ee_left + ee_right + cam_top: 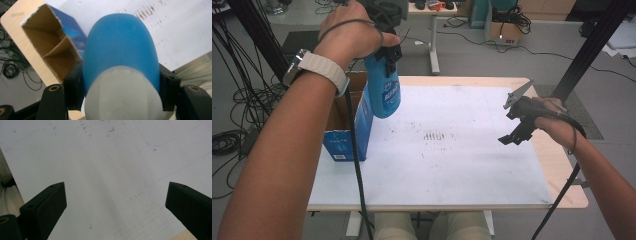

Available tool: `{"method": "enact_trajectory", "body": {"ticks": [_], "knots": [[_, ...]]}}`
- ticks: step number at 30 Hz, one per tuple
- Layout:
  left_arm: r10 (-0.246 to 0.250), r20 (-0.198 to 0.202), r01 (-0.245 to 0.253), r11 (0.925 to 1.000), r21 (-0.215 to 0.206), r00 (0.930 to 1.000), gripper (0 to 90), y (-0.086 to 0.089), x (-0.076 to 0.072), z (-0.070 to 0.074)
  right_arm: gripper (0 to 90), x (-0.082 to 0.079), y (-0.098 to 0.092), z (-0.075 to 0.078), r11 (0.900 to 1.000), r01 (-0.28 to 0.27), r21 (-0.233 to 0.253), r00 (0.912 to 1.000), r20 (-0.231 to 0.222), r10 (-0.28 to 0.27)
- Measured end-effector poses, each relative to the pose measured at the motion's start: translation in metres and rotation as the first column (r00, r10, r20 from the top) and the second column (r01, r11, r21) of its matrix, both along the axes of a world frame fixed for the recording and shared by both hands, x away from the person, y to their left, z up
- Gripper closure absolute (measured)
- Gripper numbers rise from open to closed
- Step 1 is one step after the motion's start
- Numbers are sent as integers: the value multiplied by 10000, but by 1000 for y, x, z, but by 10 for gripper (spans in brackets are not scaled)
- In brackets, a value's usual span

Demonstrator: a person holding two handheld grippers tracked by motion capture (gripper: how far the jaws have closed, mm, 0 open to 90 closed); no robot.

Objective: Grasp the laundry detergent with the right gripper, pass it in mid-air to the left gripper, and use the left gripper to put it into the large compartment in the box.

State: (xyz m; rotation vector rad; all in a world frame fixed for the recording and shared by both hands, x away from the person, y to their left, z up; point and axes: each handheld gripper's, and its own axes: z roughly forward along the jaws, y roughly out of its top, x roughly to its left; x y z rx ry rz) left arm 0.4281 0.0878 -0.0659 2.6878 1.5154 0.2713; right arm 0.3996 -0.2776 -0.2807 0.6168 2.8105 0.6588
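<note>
Currently the left gripper (384, 47) is clamped on a blue bottle (383, 90), jaws pinching its upper body just below the pale cap, as the left gripper view shows w/ the bottle (120, 47) wedged between both black jaws. Bottle hangs in the air w/ its long axis near vertical, base down, at about 10 o'clock over the table (562, 172), just beside and slightly right of the open cardboard box (344, 127). That's the key relation: the box mouth lies at roughly 8 o'clock from the bottle's base, near, w/ a cardboard divider (56, 48) splitting it into 2 cells. My guess is the bottle either goes into a cell or out onto the white mat (452, 165); can't tell which. Right gripper (512, 122) sits at 3 o'clock, well apart, jaws spread wide, holding nothing, over bare mat (107, 170). Box wall and divider are the only obstacles near the bottle; mat has dark smudges (434, 135) at centre.
</note>
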Motion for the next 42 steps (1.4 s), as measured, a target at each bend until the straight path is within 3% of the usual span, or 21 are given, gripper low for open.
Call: {"method": "enact_trajectory", "body": {"ticks": [2, 5, 9, 13, 18, 26, 29, 33, 34, 42], "knots": [[531, 253, -526, 9984, -201, 9983, 376, 4, 1, 2, 32, 1, 0, 0, 10000, 93, -14, 10000, -5, -93], [861, 277, -855, 9961, -208, 9959, 376, 12, 5, 7, 33, 3, 0, 0, 10000, 80, -14, 10000, -35, -80], [1184, 54, -1184, 9929, 62, 9930, 376, 25, 9, 12, 33, 5, 0, -1, 10000, 98, 1, 9999, -96, -98], [1863, 15, -1863, 9825, -6, 9825, 376, 38, 13, 12, 33, 6, 1, -3, 10000, 84, 35, 9999, -102, -83], [2239, -166, -2236, 9745, 210, 9745, 376, 51, 16, 8, 33, 9, -1, -4, 10000, 5, -90, 10000, -8, -5], [2952, 54, -2953, 9554, 49, 9554, 376, 73, 19, 7, 34, 12, -2, -5, 9999, 127, -53, 9999, -54, -128], [3338, 122, -3338, 9426, -22, 9426, 376, 80, 20, 5, 33, 13, -2, -7, 9999, 155, 2, 9999, -46, -155], [3599, 189, -3595, 9329, -196, 9328, 376, 89, 22, 0, 34, 10, 0, -7, 9978, 662, -59, 9974, -282, -664], [3656, 186, -3652, 9307, -219, 9306, 376, 90, 22, -1, 33, 13, -1, -8, 9992, 399, 73, 9992, -92, -399], [3855, 215, -3851, 9227, -196, 9225, 376, 101, 26, -12, 33, 15, -2, -9, 9984, 555, 120, 9983, -163, -553]]}}
